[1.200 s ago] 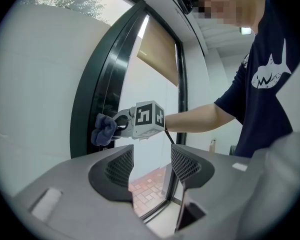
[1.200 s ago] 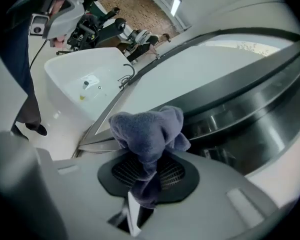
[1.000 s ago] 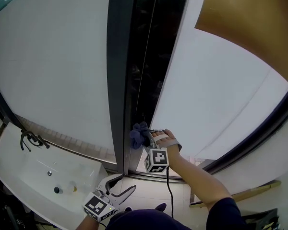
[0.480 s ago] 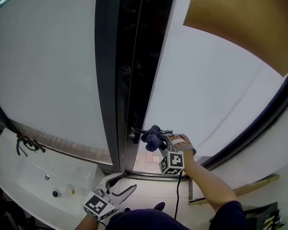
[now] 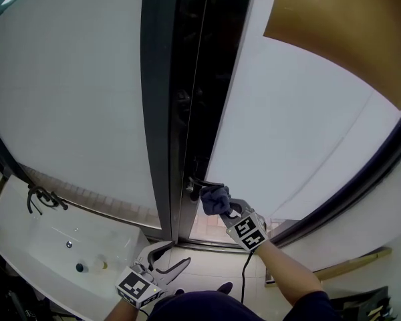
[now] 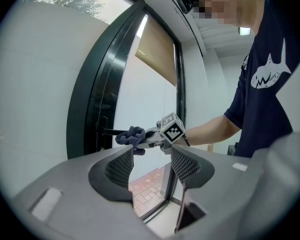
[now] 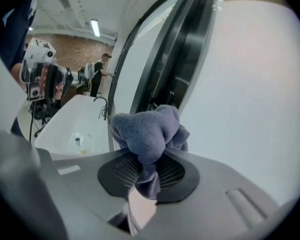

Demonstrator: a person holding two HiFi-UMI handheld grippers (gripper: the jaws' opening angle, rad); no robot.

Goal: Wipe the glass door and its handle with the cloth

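The glass door [image 5: 301, 132] stands ahead with a dark frame [image 5: 162, 112] along its left edge and a dark lever handle [image 5: 199, 180] low on that edge. My right gripper [image 5: 222, 206] is shut on a bunched blue-grey cloth [image 5: 215, 198], which sits right beside the handle's end. The cloth [image 7: 149, 130] bulges out of the shut jaws toward the handle [image 7: 166, 100]. My left gripper [image 5: 166, 265] hangs low by my body, open and empty. From there I see the cloth [image 6: 131, 135] at the handle [image 6: 111, 131].
A white washbasin [image 5: 47, 246] with a dark tap [image 5: 41, 195] lies at the lower left. A brown blind [image 5: 341, 32] covers the glass at the upper right. Tiled floor [image 5: 207, 269] runs below the door. Another person [image 7: 97, 74] stands far off beyond the basin.
My right gripper with the cloth first moved right from the frame's edge, then shifted slightly and turned, and the cloth now lies beside the handle's end. The left gripper stayed put.
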